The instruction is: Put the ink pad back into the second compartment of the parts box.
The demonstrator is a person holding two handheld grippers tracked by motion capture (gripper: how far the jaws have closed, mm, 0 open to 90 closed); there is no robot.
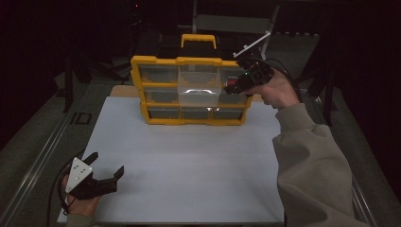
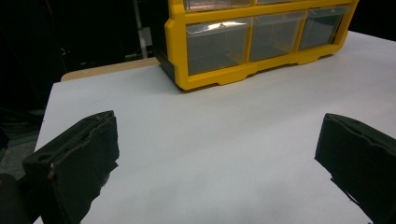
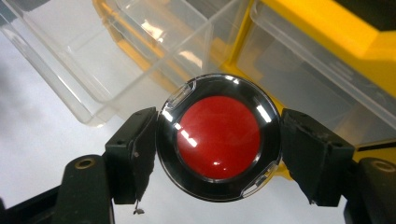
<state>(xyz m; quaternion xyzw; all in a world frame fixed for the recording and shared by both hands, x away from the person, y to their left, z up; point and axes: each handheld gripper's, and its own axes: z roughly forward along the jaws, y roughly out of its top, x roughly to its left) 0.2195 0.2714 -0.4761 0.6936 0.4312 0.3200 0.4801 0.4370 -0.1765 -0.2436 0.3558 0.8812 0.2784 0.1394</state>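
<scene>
My right gripper clamps a round red case between both jaws, right beside the yellow drawer cabinet, whose clear middle drawer is pulled out; its contents I cannot tell. My left gripper rests wide open on the white table, well short of the cabinet.

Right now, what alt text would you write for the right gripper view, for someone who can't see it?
A round red disc with a glossy black rim is clamped between the right gripper's two black jaws, one on each side. Behind it stands a yellow organizer of clear plastic drawers, one pulled-out drawer jutting over the white table.
</scene>
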